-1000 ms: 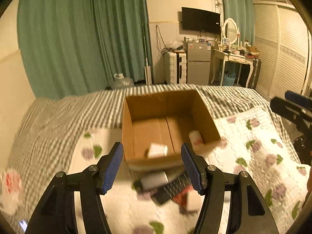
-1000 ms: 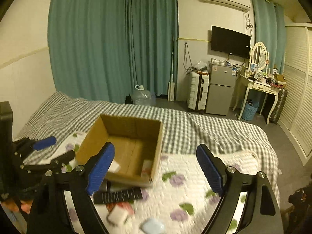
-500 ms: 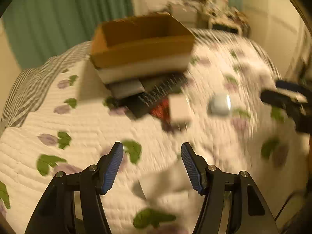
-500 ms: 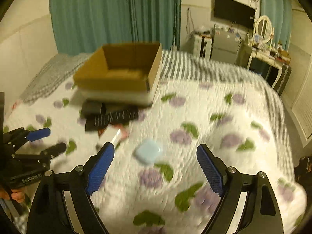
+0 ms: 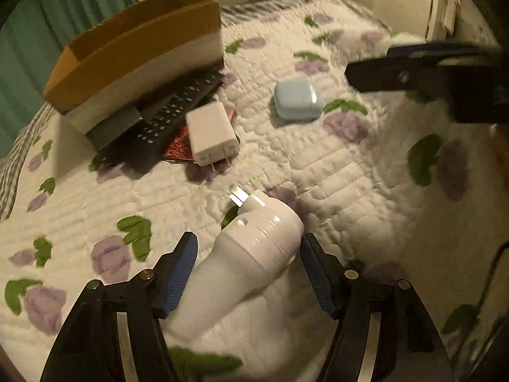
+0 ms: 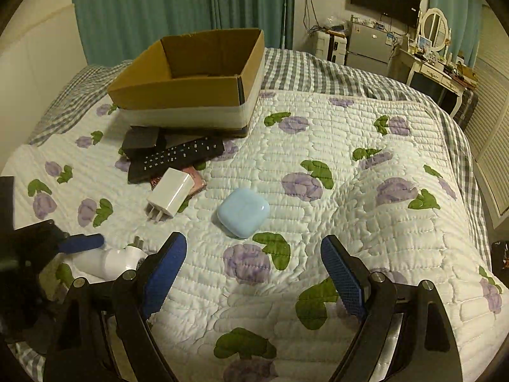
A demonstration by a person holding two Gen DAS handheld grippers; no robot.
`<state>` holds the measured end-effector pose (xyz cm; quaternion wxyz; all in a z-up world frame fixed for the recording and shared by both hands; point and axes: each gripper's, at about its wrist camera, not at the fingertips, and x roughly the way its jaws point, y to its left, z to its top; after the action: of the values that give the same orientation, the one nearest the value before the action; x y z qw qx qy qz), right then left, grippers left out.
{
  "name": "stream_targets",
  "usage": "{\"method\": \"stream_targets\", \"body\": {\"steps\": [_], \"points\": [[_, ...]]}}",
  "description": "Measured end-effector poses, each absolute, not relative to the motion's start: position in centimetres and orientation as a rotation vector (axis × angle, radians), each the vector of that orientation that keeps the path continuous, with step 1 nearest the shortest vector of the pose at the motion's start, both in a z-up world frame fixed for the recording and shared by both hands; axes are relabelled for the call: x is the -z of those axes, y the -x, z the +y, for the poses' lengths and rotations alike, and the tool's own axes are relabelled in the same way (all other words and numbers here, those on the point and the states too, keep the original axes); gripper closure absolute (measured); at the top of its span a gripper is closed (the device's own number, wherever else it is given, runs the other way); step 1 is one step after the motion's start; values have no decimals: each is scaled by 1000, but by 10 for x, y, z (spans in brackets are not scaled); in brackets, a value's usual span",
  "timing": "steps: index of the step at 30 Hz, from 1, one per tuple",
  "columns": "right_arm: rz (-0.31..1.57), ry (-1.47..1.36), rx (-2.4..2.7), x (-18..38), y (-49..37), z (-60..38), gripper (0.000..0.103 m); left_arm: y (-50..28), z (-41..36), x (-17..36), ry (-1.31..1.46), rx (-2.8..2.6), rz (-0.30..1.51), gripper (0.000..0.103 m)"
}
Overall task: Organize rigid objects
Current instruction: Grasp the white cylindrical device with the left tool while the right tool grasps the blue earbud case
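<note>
A white cylindrical plug-in device (image 5: 254, 248) with metal prongs lies on the flowered quilt. My left gripper (image 5: 248, 264) straddles it, jaws opening, with a gap at the left pad. The right wrist view shows the same device (image 6: 105, 262) under a blue left finger (image 6: 81, 243). My right gripper (image 6: 253, 264) hangs open over bare quilt, just short of a light blue case (image 6: 243, 213). An open cardboard box (image 6: 178, 92) stands farther back.
In front of the box lie a black remote (image 6: 181, 156), a dark grey block (image 6: 141, 138), a white charger (image 6: 170, 195) and a pink-red item (image 6: 197, 181) under it. The quilt (image 6: 350, 222) stretches right. A desk, a fridge and curtains stand beyond the bed.
Both grippers have dropped from above the box down to the quilt. The left one now has the white device between its fingers; the right one has come close to the blue case.
</note>
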<state>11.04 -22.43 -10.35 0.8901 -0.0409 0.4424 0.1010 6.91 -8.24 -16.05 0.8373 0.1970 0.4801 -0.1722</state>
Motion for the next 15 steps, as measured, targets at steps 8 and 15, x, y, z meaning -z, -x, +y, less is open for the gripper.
{"method": "stream_targets", "body": {"steps": [8,15], "points": [[955,86,-214,113,-122,-217,16,-88,-71,138,-361,262,956,50],[1000,99,-187,129,-152,-200,17,-138,-39,100,-187,153,890,50]]}}
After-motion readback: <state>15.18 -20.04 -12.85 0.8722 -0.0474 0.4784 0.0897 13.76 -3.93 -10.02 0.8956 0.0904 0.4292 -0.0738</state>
